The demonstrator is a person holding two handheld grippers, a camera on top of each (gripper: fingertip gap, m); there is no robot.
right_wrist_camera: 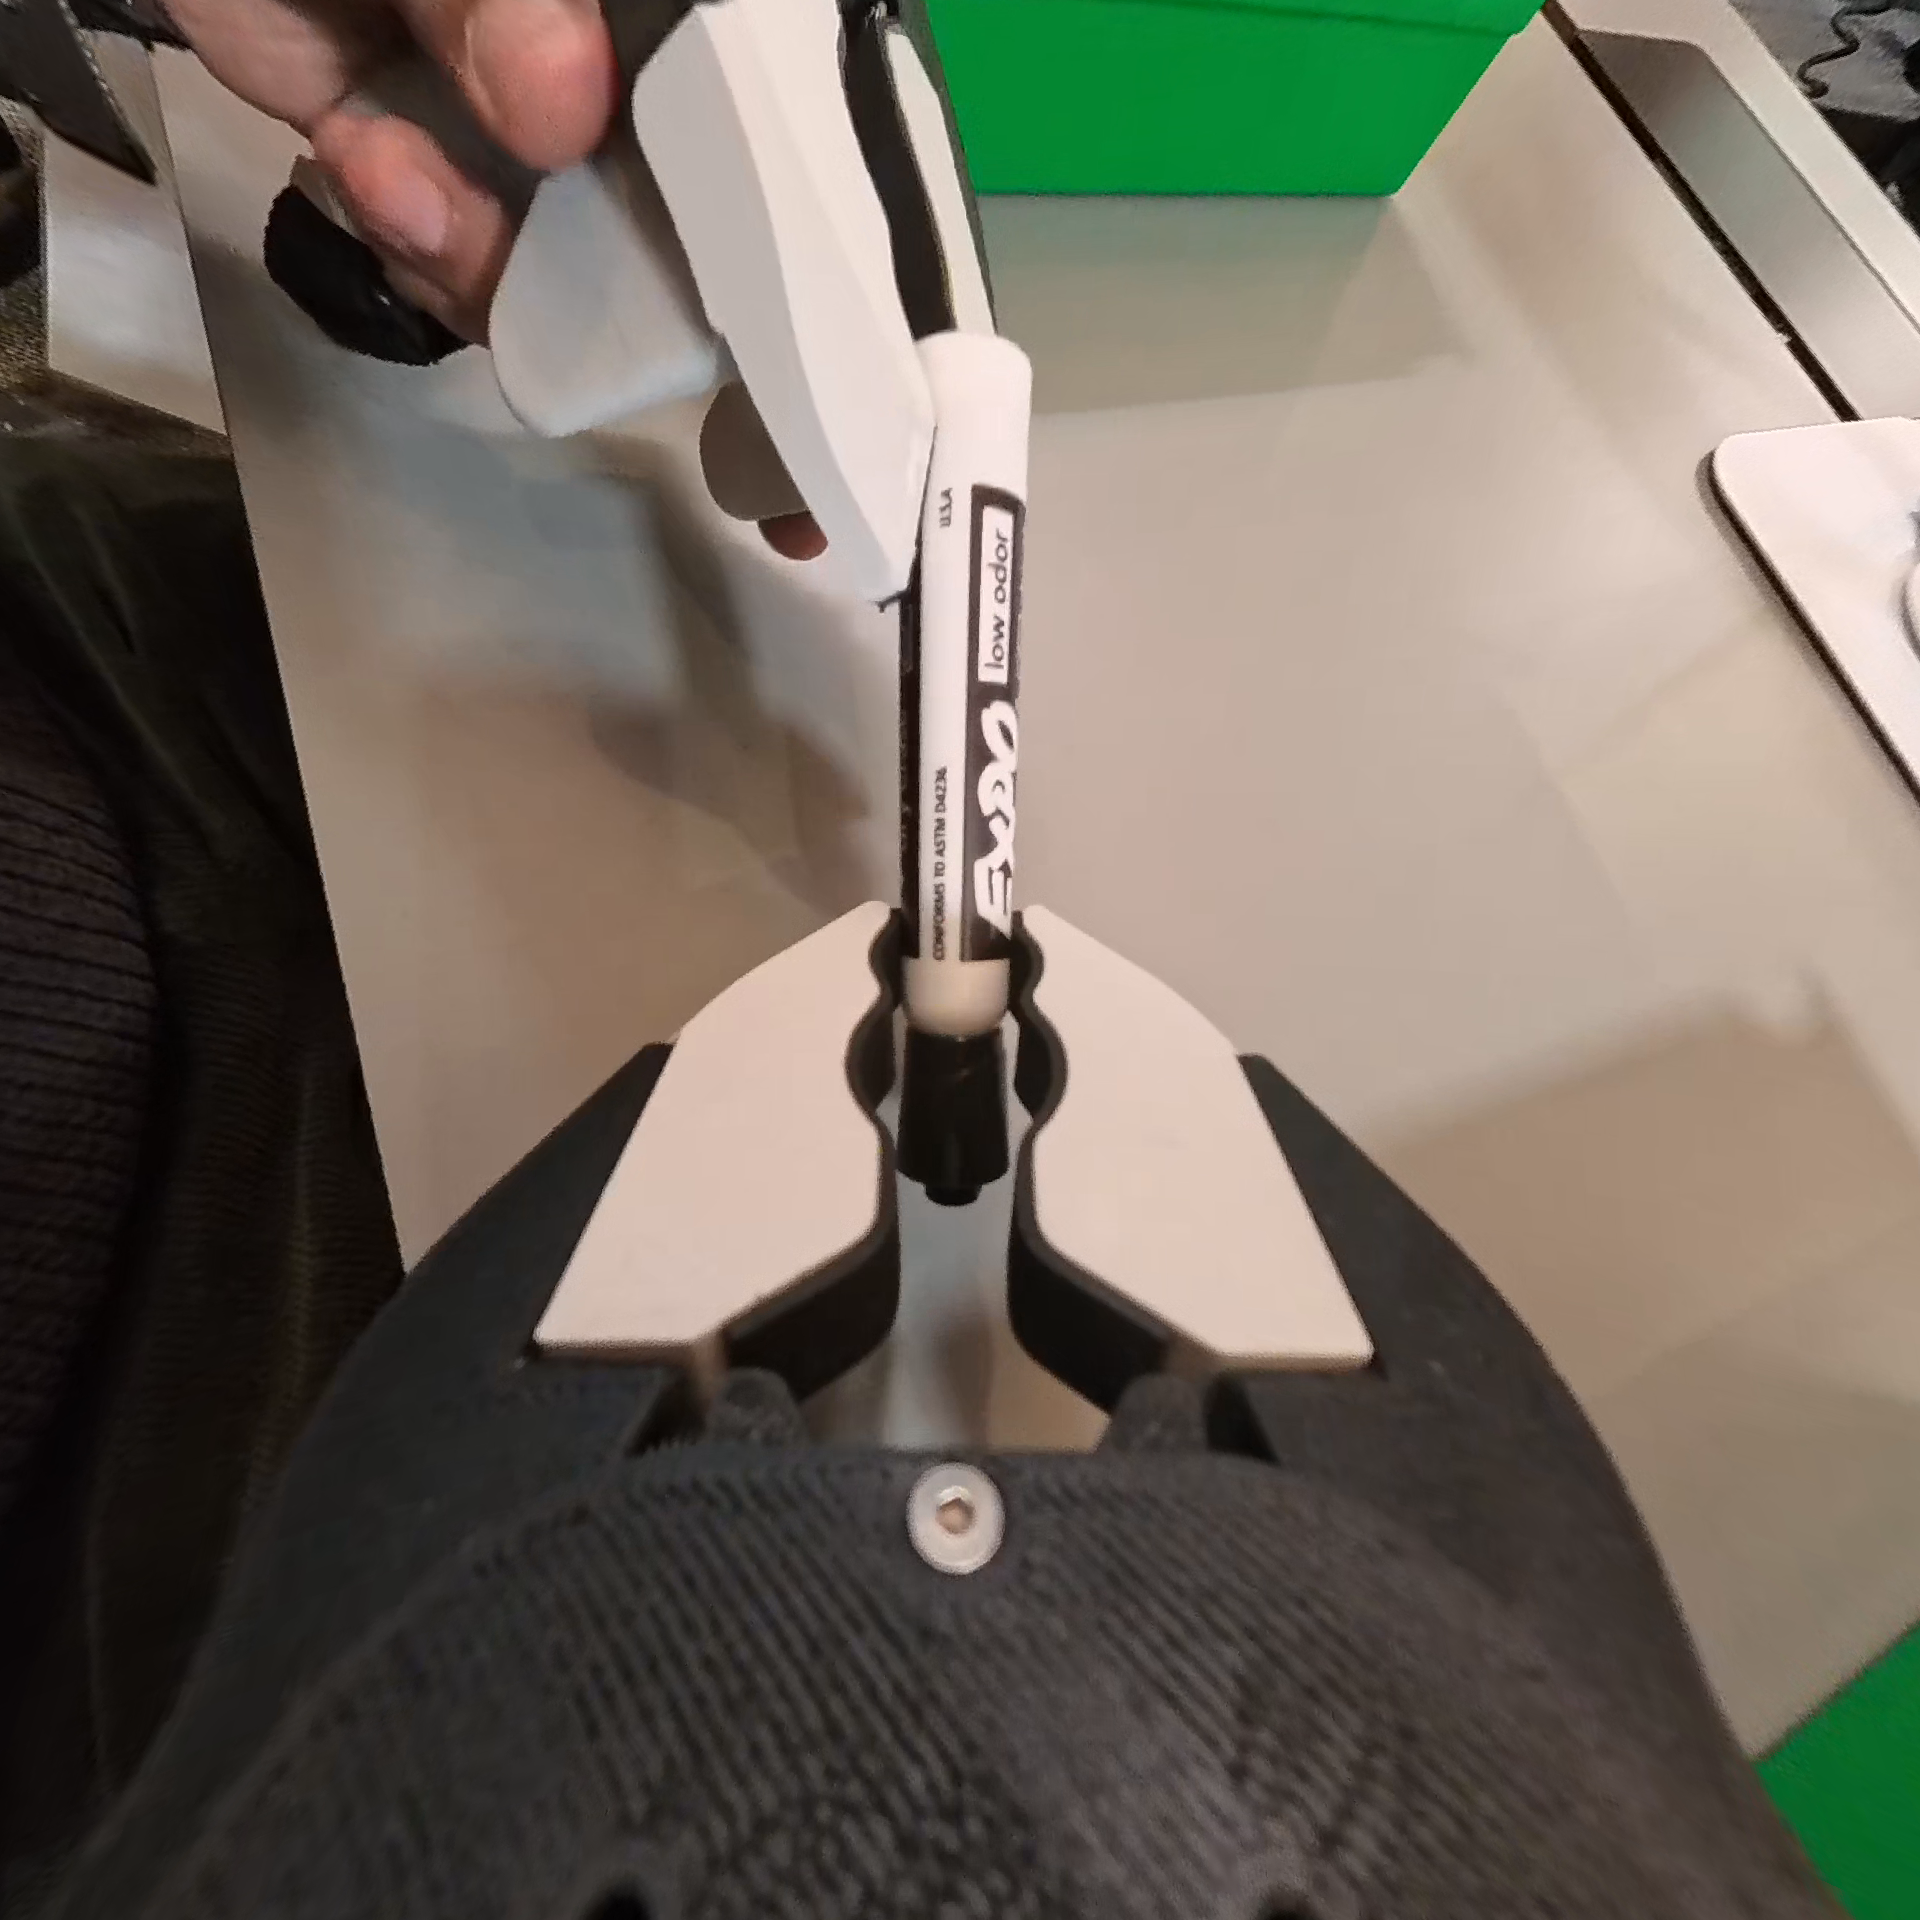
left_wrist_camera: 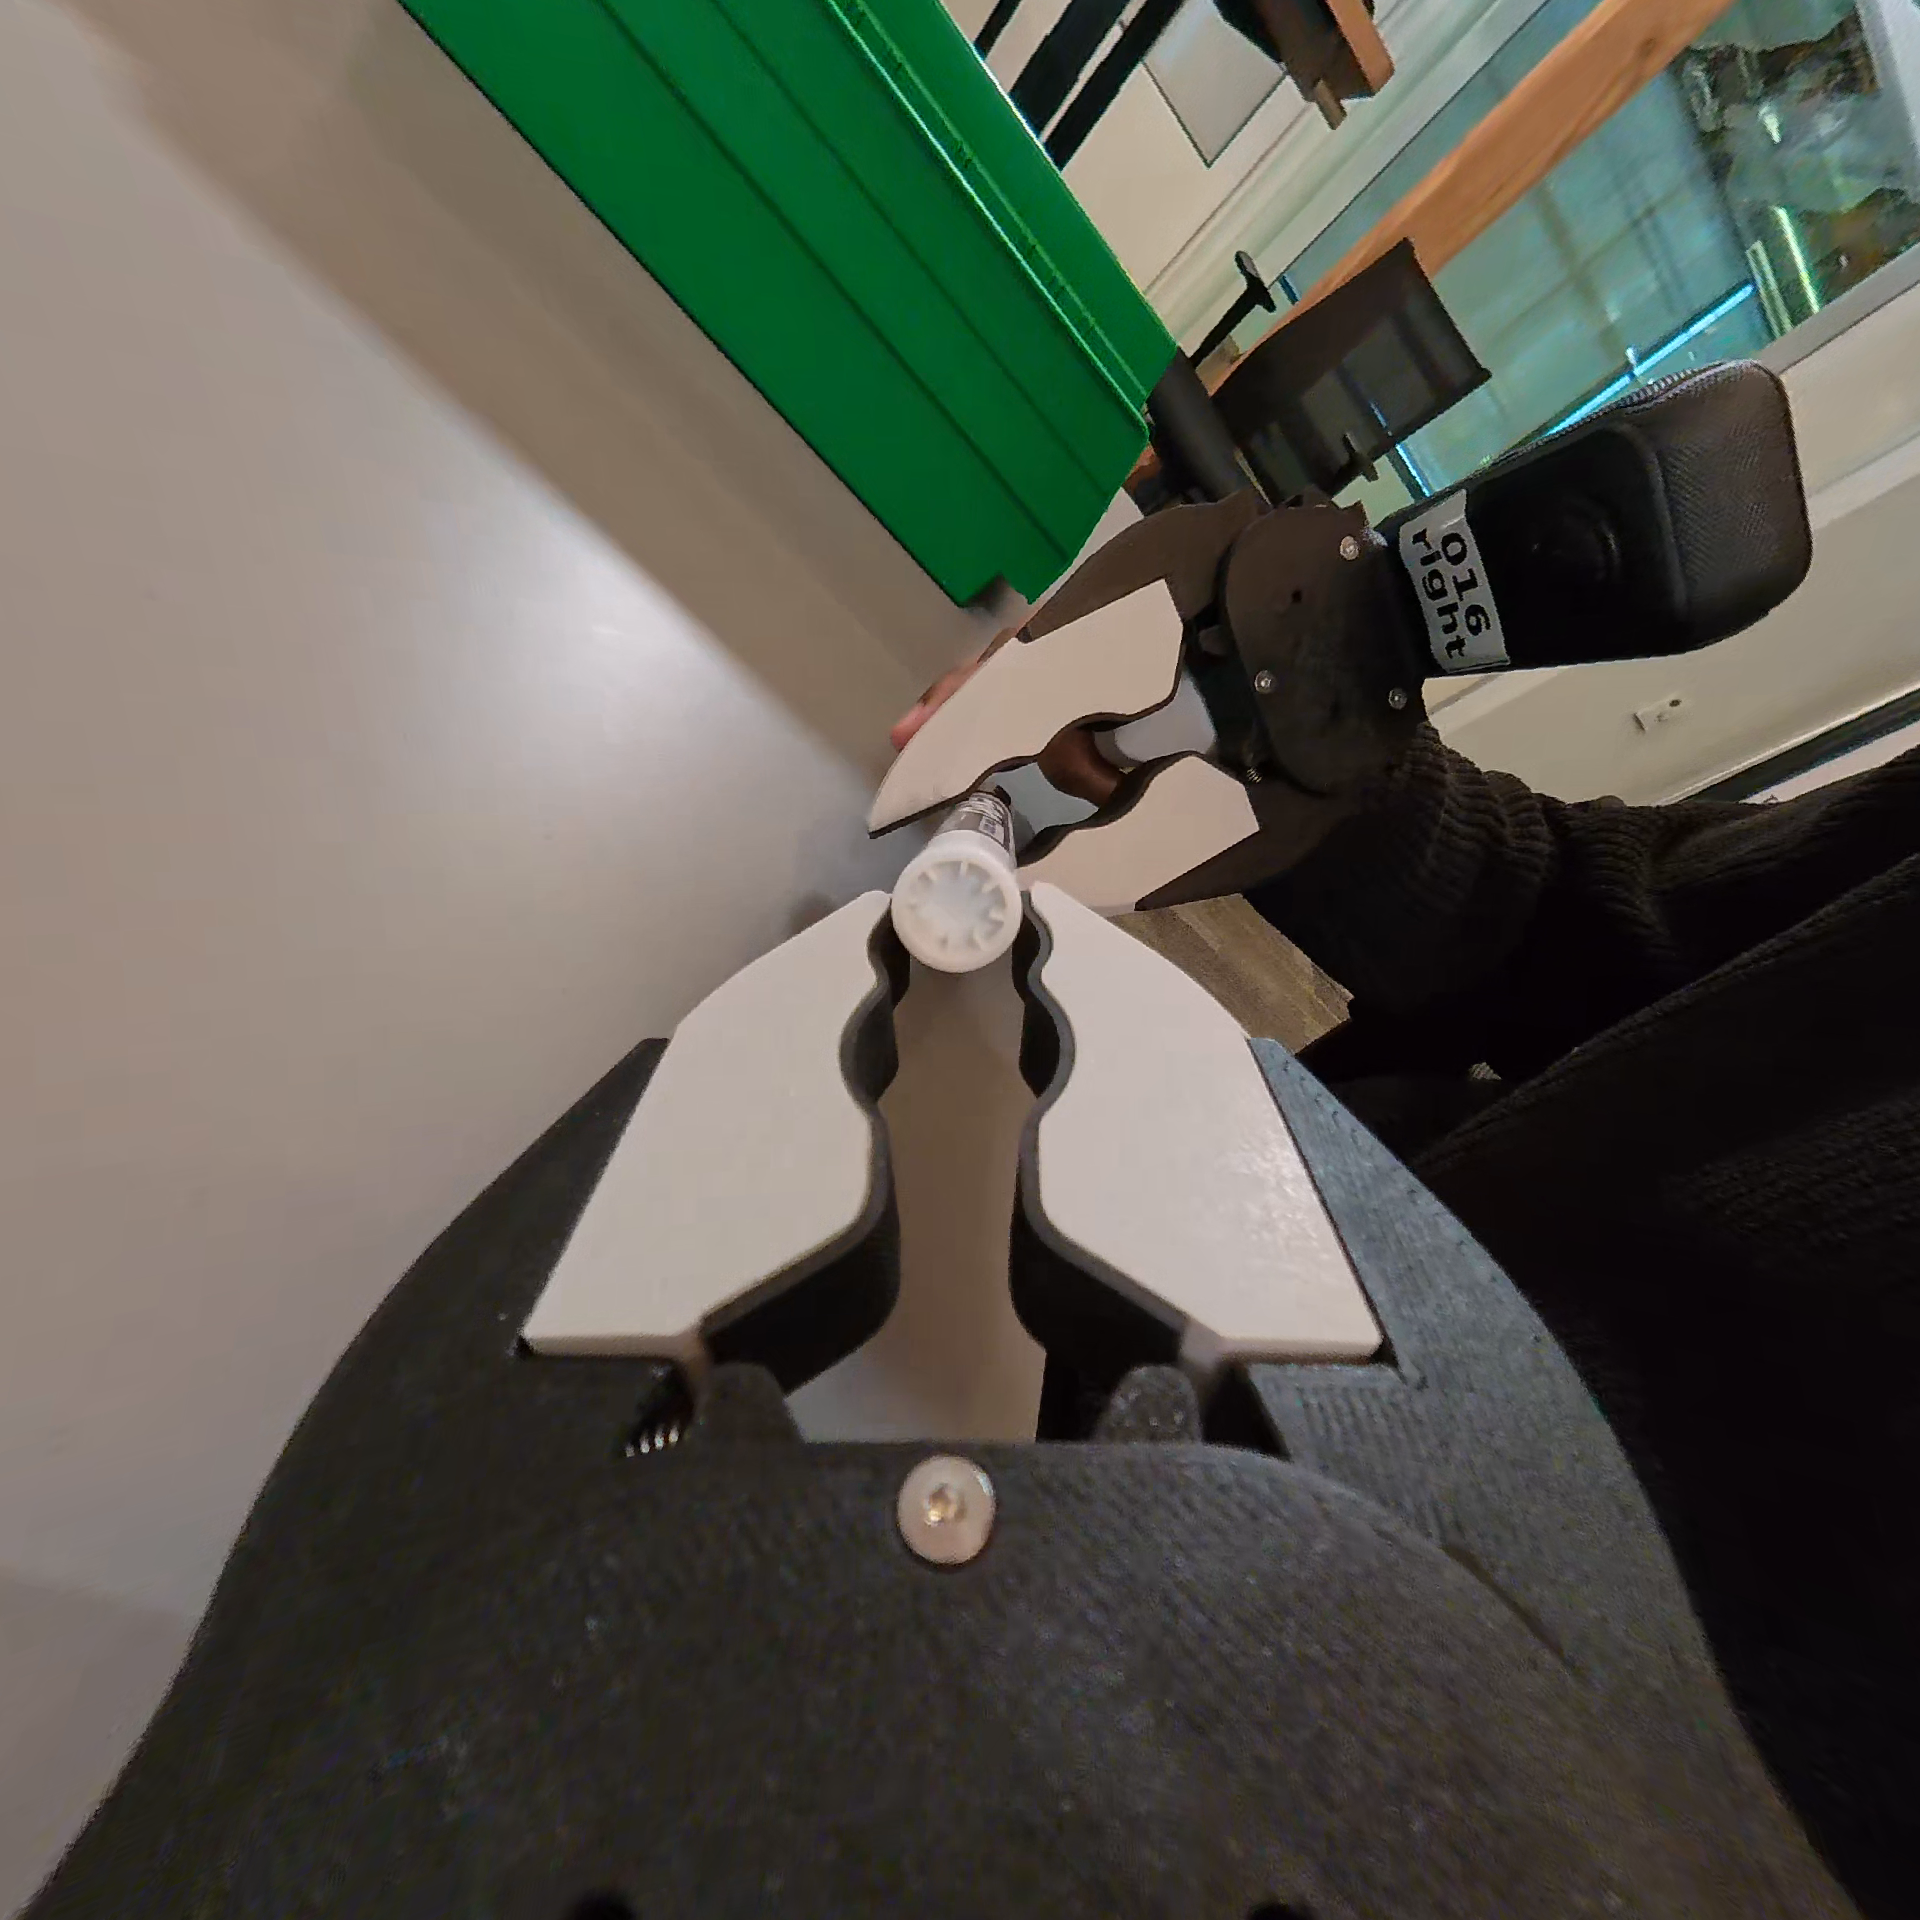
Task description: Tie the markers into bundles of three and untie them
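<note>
Left wrist view shows your left tongs clamped on the white end of a dry-erase marker. Your right tongs pinch the same marker near its uncapped black tip, above the pale bench, with a green bin behind.

The dry-erase marker is spanning the gap between the 2 grippers, held in the air above the pale tabletop. The right gripper is clamping its white barrel near the uncapped black tip end, and the tip is pointing back between the fingers. The left gripper is pinching the white rear end, whose ribbed butt is facing that camera.
</note>
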